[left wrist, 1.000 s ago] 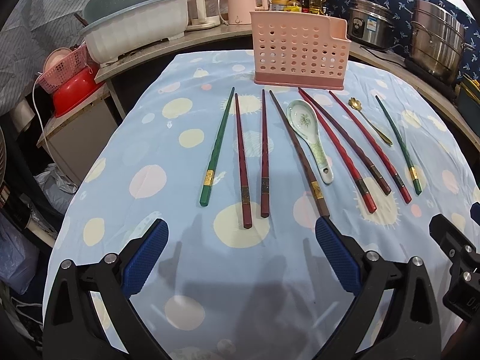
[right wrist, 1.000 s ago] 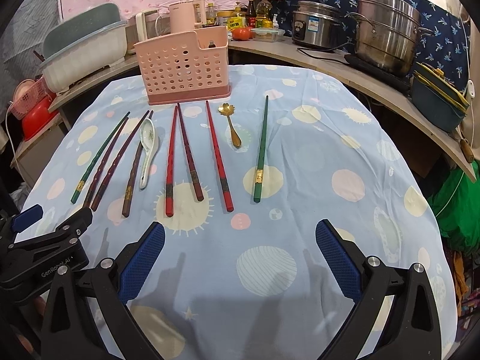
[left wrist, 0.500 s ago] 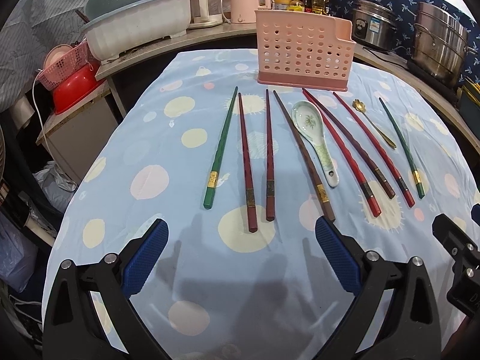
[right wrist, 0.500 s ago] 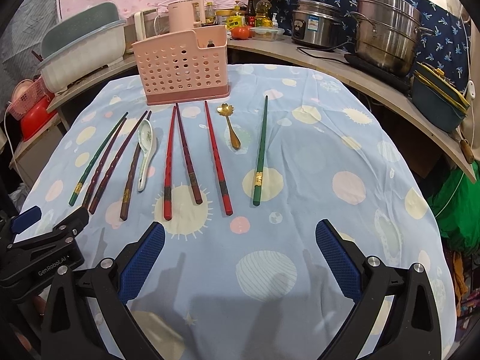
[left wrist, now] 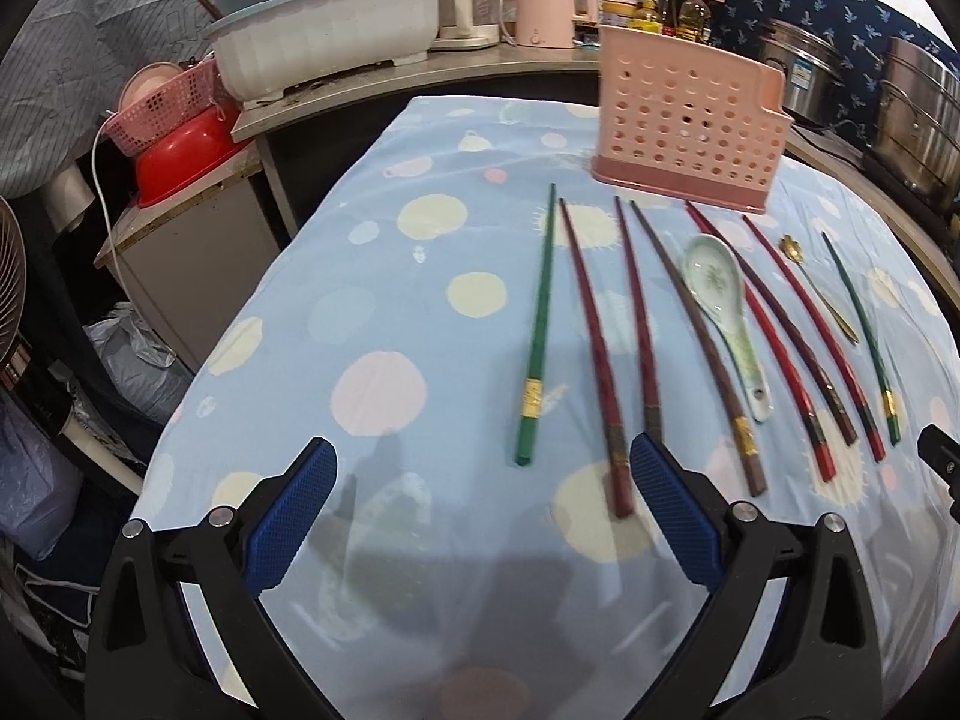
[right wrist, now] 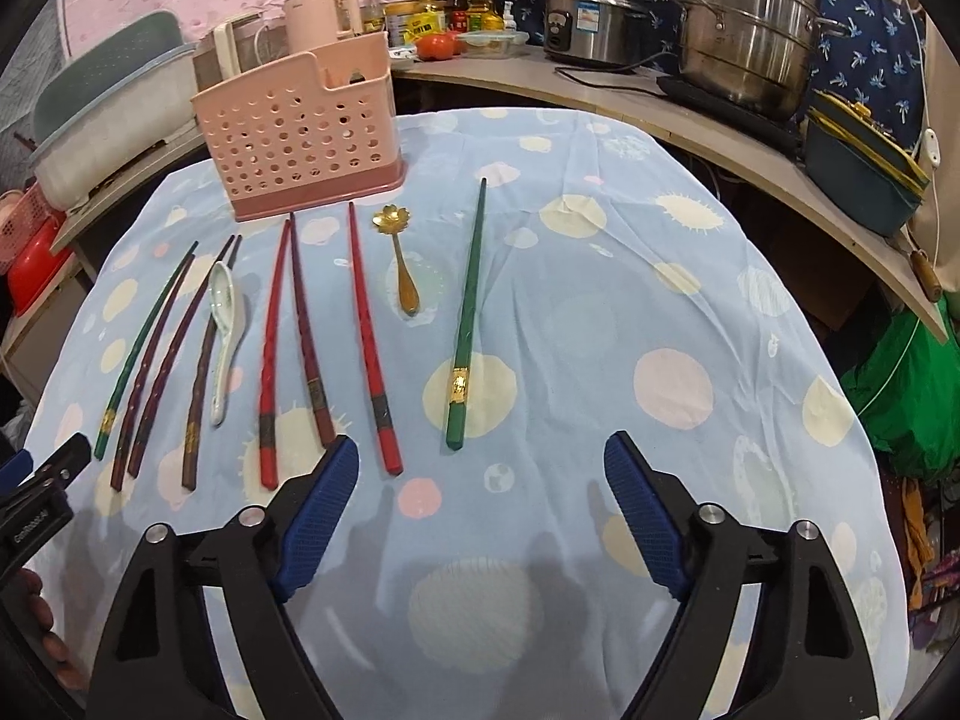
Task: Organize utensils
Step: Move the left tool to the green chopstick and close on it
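The left tool (left wrist: 483, 489) hovered low over the near part of the worktop (left wrist: 384, 324), its blue pads spread apart and holding nothing. The right tool (right wrist: 480, 480) hung likewise over the near edge, pads apart and empty.

The utensils lay in a row on the dotted blue cloth, handles toward the tools. At the left end lay a green chopstick (left wrist: 538, 333), with bare cloth stretching from it to the worktop's left edge. Beside it lay dark red chopsticks (left wrist: 594, 354), then a ceramic soup spoon (left wrist: 723, 294). Further right lay a small gold spoon (right wrist: 401, 261) and a second green chopstick (right wrist: 468, 315), set apart from the others, with wide open cloth between it and the right edge.

The pink perforated utensil holder (right wrist: 300, 138) stood upright at the far end, just behind the chopstick tips. Beyond the worktop's right edge a curved shelf carried a steel steamer pot (right wrist: 747, 30).
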A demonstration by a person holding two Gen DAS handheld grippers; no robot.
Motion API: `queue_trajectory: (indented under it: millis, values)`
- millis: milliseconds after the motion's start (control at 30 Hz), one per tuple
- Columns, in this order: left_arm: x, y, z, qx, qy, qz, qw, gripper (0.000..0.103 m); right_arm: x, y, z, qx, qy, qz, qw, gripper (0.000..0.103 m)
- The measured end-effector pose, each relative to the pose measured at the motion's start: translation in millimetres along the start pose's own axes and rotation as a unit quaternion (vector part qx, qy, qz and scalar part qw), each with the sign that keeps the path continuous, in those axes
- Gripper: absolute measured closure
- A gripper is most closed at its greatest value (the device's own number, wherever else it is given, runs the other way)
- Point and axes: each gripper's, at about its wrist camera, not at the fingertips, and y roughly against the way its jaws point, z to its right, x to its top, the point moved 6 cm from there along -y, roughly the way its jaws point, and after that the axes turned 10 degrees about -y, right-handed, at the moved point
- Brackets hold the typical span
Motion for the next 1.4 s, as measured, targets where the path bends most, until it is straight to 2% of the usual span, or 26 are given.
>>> queue_trajectory:
  millis: [67,200,267,533,800,967,1000,1100,1400]
  values:
    - [2,-4,-6,0.004,0.004,0.000,1.0000,0.010,3,-7,-1,0.000,0.000,-0.006,1.000,0.033]
    - [4,-17,-12,-0.006,0.008,-0.014,0.9999,0.019,8,-19,-4,0.000,-0.003,-0.016,1.000,0.039]
    - [3,-23,-11,-0.013,0.007,-0.020,0.9997,0.022,9,-25,-5,0.000,-0.002,-0.020,1.000,0.047]
    - [7,-38,5,-0.038,-0.011,-0.032,0.9987,0.042,13,-42,-7,0.007,-0.004,-0.040,0.999,0.071]
    - [11,-44,12,-0.048,-0.020,-0.026,0.9983,0.059,12,-48,-9,0.013,-0.001,-0.046,0.999,0.083]
    - [11,-42,15,-0.055,-0.023,-0.021,0.9980,0.078,12,-48,-9,0.016,0.003,-0.043,0.999,0.094]
    - [11,-41,15,-0.059,-0.021,-0.020,0.9979,0.084,11,-48,-9,0.017,0.003,-0.044,0.999,0.095]
    - [9,-39,14,-0.066,-0.018,-0.020,0.9975,0.093,9,-46,-8,0.019,0.004,-0.044,0.999,0.095]
    - [-1,-24,13,-0.085,-0.007,-0.015,0.9962,0.096,-4,-29,-1,0.031,0.001,-0.046,0.998,0.096]
